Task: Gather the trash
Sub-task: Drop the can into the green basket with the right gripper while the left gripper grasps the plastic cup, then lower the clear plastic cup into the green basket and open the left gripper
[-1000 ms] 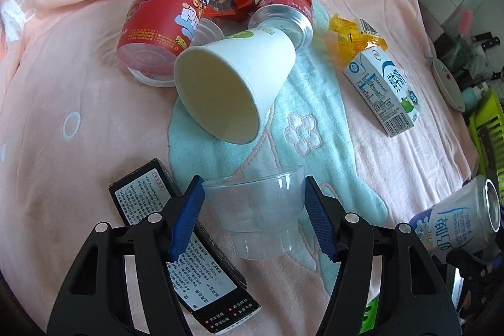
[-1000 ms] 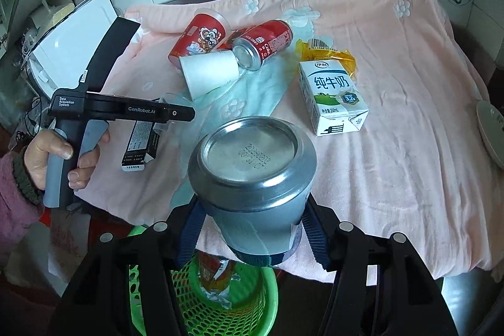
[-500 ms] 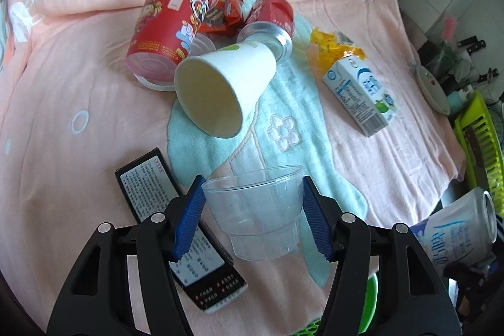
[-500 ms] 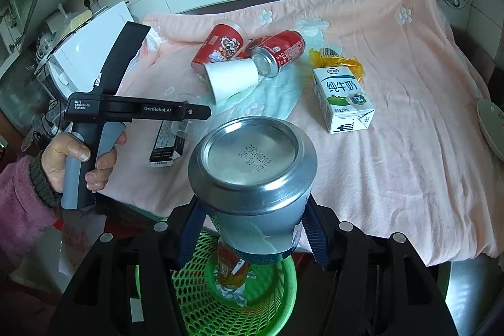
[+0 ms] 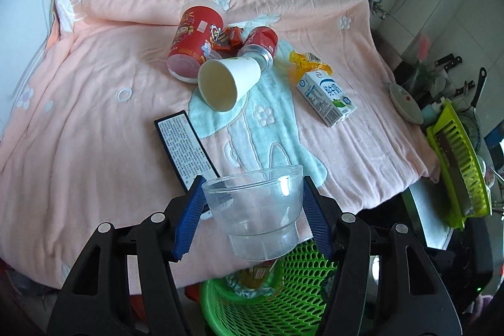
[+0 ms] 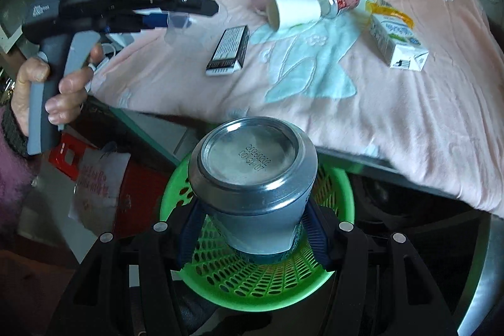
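Left gripper (image 5: 253, 218), low centre of its wrist view: blue pads clamped on either side of a clear plastic cup (image 5: 256, 211), mouth tilted up and away, held above the near edge of the pink towel (image 5: 94, 128). Directly below, lower centre, the green mesh basket (image 5: 302, 298) with some wrappers already inside. Right gripper (image 6: 250, 229), bottom centre of its view: pads pinching a silver can (image 6: 253, 188) by its sides, flat stamped base facing the camera, hanging right over the basket's opening. Upper left of that view, a bare hand (image 6: 47, 87) wraps the grey grip of the left tool, knuckles outward, pink sleeve at the wrist, tool pointing across toward the towel. Remaining trash on the towel, mid-frame and beyond: black box (image 5: 186, 150) nearest, white paper cup (image 5: 228, 77) on its side, red snack tub (image 5: 197, 41) and red can (image 5: 260, 44) behind it, milk carton (image 5: 327, 98) to the right with a yellow wrapper (image 5: 307, 63) touching its far end.
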